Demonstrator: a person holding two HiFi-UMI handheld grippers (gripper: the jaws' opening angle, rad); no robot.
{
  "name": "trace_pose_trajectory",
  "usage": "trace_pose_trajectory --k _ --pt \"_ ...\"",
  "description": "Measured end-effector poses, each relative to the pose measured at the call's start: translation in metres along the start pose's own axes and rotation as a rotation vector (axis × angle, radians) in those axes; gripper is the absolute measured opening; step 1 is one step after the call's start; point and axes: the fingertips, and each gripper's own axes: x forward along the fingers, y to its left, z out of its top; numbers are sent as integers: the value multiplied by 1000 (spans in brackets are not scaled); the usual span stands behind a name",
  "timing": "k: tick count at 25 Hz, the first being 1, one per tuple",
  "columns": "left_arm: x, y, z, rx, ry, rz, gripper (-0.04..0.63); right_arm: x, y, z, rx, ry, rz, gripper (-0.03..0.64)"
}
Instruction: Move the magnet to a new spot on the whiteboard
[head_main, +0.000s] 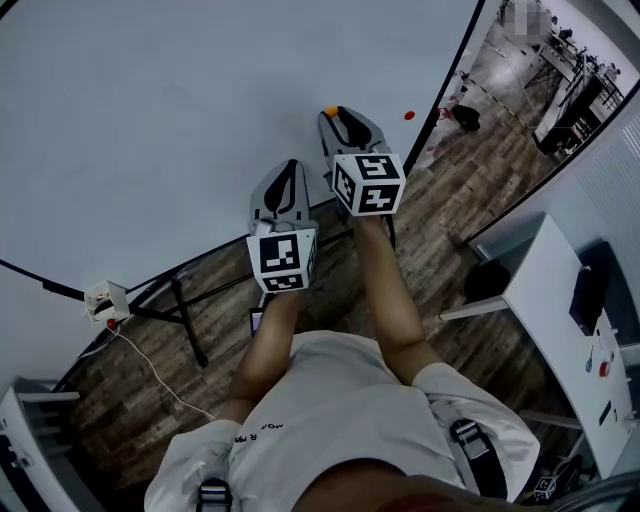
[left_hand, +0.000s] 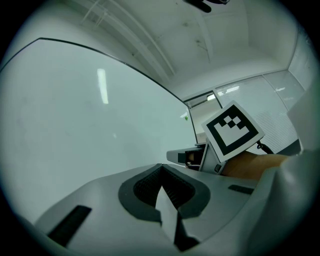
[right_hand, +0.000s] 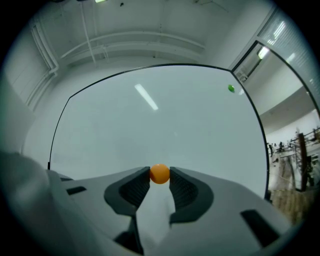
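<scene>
Our right claw (head_main: 343, 115) is pinching the magnet (right_hand: 159, 173), a small orange round piece caught at the very tips of its two pads. It sits at the lower middle of the right gripper view, with the whiteboard (head_main: 180, 120) filling the space behind it. We cannot tell whether the magnet is touching the board or just off it. Our left claw (left_hand: 160, 169) is pressed together with nothing in it and hangs beside the right one, taking no part.

We judge that the carry is under way, so the care now lies in the placing. The grip is only at the tips and the piece is round, so it could roll out. We should hold the squeeze even and avoid twisting the wrist. We would pick a bare patch of board, well apart from the green magnet (right_hand: 231, 88) at the upper right of the right gripper view and from the red magnet (head_main: 409, 115) near the board's edge in the head view.

We should bring the magnet square onto the surface and let it seat before we spread the pads. Then we should draw straight back, so that neither pad drags it sideways.
</scene>
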Motion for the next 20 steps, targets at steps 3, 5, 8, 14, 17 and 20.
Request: trace_pose_trajectory --k 3,5,8,14,17,20 --pt "-5 -5 3 6 -5 -7 3 -14 1 4 -2 -13 -5 132" --pt "-6 -8 5 11 -9 -11 3 -19 3 7 -6 -22 -3 131" --pt "-5 -11 8 14 -14 -19 3 -24 4 10 -13 -32 -1 132" --pt "-6 -12 12 13 -18 -21 3 -36 10 13 -18 -50 8 130" --pt "-8 -16 15 12 -23 -24 3 -45 14 10 -20 -50 13 132" --pt "-9 -18 16 11 -22 -27 3 -52 16 10 -15 -49 18 132"
